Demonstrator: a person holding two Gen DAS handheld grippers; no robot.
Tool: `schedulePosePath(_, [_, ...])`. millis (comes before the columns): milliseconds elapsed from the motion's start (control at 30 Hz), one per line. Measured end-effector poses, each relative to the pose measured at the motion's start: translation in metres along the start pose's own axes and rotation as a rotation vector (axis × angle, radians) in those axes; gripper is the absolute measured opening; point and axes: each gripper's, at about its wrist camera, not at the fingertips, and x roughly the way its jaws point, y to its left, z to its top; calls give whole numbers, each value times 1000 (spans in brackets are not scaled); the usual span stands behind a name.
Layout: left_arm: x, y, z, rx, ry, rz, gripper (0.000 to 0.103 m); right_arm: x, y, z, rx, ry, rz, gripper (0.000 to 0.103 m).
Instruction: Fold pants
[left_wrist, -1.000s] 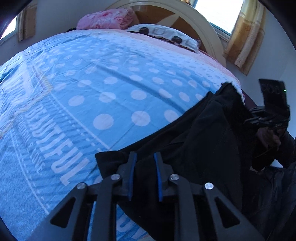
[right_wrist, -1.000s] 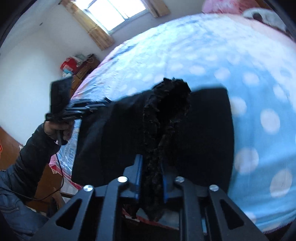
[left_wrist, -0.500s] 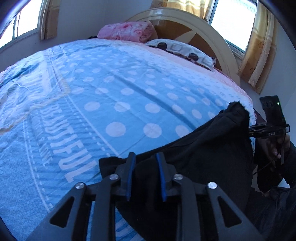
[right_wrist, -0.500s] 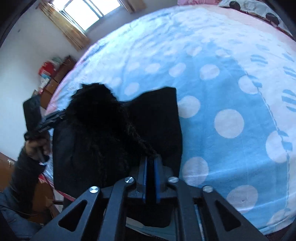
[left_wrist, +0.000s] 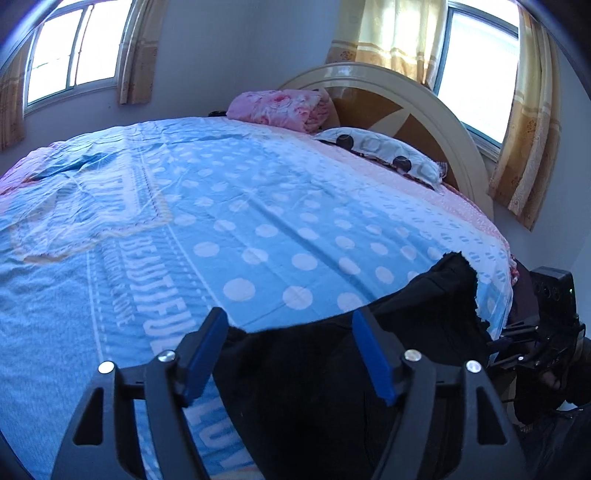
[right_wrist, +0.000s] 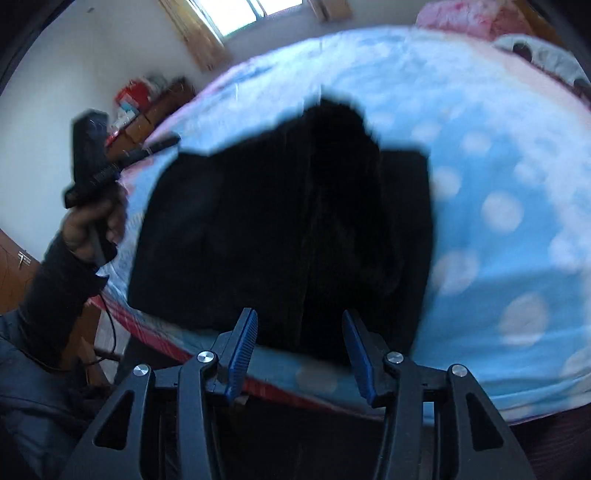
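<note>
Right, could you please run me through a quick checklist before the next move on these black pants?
1. Left gripper released: ok. Its jaws have just been opening and stand apart, with the black pants lying below and clear of the pads.
2. Right gripper released: ok. Its jaws have just been opening too, with no cloth pinched.
3. Pants resting on the blue polka-dot bedspread: ok, near the bed's edge.
4. Fold lies flat: not ok, a fuzzy hump rises in the middle.
5. Edges lined up: cannot tell, the right wrist view is blurred.
</note>
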Motion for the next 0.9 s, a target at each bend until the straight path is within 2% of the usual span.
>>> schedulePosePath(33, [0,0,-4,-6,2,8,75,3,-1,0,19,-8,28,49])
schedulePosePath(67, [0,0,-7,-17,7,8,75,6,1,0,21,3,57,31])
schedulePosePath(100, [0,1,-10,-29,10,2,75,6,11,2,-15,11,62,21])
schedulePosePath(133, [-1,2,-13,-43,9,1,75,5,20,2,-57,9,35,18])
schedulePosePath(167, [-2,3,-15,-52,5,5,75,4,28,4,-102,11,5,9])
schedulePosePath(267, [-6,4,-18,-62,-6,16,75,-16,51,17,-210,-22,-61,6])
schedulePosePath(400, [-4,-4,-20,-23,-7,57,82,-46,61,38,-273,-55,-199,6])
schedulePosePath(467, [2,-9,-24,11,-1,82,86,-33,36,38,-241,10,-284,6])
schedulePosePath(500, [5,-11,-26,29,4,94,90,-18,16,35,-192,59,-294,6])
schedulePosePath(567, [13,-13,-32,52,16,131,93,5,-11,26,-104,119,-271,7])
schedulePosePath(667, [12,-13,-33,41,17,138,93,7,-20,26,-66,122,-229,8])
schedulePosePath(767, [-2,-14,-31,28,-5,155,93,-8,-31,31,-42,158,-213,18])
schedulePosePath(867, [-26,-21,-32,19,-66,182,96,-31,-25,39,-90,91,-324,46])
schedulePosePath(900, [-32,-23,-33,15,-80,187,99,-41,-21,43,-110,41,-371,46])
